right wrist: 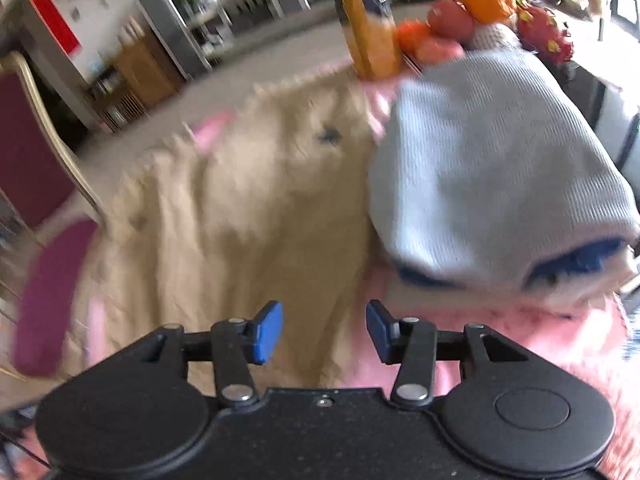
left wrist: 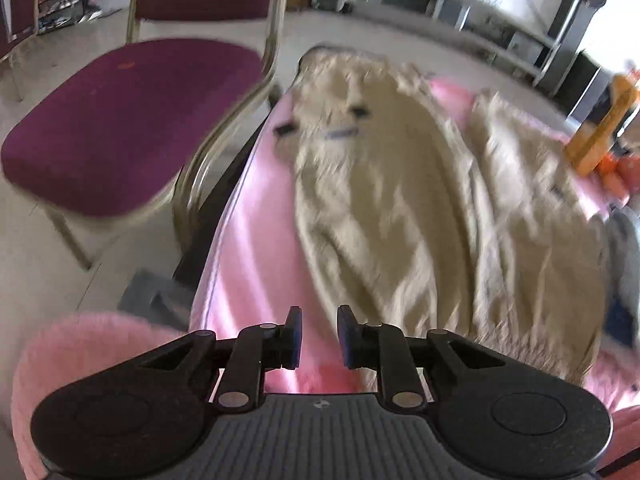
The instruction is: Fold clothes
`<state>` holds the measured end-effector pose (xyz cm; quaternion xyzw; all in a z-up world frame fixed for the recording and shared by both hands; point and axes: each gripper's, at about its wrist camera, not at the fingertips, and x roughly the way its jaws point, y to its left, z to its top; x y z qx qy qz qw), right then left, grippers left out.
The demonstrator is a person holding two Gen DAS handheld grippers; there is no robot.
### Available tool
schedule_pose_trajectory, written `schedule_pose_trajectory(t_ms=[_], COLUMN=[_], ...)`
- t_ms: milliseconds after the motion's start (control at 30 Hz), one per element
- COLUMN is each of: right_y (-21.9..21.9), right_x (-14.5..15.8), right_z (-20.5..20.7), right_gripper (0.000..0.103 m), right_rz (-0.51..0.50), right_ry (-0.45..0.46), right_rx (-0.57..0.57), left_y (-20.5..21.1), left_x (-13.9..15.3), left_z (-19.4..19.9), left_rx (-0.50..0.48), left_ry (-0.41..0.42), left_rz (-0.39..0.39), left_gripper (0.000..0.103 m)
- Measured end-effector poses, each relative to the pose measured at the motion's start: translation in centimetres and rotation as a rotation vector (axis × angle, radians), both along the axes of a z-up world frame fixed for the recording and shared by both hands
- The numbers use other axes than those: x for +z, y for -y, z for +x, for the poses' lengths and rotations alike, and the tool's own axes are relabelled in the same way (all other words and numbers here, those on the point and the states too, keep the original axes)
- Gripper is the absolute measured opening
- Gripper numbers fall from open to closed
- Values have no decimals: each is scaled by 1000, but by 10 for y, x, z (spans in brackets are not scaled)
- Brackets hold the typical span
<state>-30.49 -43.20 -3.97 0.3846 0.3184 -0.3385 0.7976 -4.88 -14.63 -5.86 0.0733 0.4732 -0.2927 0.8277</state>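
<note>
Maroon chair [left wrist: 132, 120] beside table, fruit [right wrist: 480, 12] behind

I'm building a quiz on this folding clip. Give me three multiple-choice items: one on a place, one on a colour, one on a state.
1. Where does the folded grey knit garment lie, in the right wrist view?
A. right of the beige garment
B. on the chair
C. on the floor

2. What colour is the cloth covering the table?
A. green
B. pink
C. white

3. How does the right tool stand?
A. clamped on beige fabric
C. holding an orange
B. open, empty

Answers: 1 A, it sits beside the crumpled beige garment; 2 B, pink shows around the clothes; 3 B, nothing lies between its blue pads.
</note>
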Motion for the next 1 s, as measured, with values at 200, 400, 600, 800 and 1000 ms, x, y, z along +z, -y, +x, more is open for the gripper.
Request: schedule_pose_trajectory(t_ms=[200, 400, 600, 800, 1000], right_y=[24, 42, 66, 86, 88], right_x=[35, 31, -55, -94, -141], right_z=[21, 52, 76, 92, 123], right_gripper=[42, 43, 35, 17, 19], right_rz=[-6, -107, -140, 236, 402], right_ry=[219, 343, 83, 311, 220], right_rx=[66, 110, 57, 137, 222], left_y=[30, 68, 96, 119, 134], left_x=[34, 19, -58, -67, -98], left_z=[20, 34, 48, 43, 47], left_rx=[-47, -91, -103, -227, -151], left_ry=[36, 87, -57, -25, 81], left_rz=[-142, -156, -36, -107, 104], left_gripper=[18, 24, 15, 14, 18])
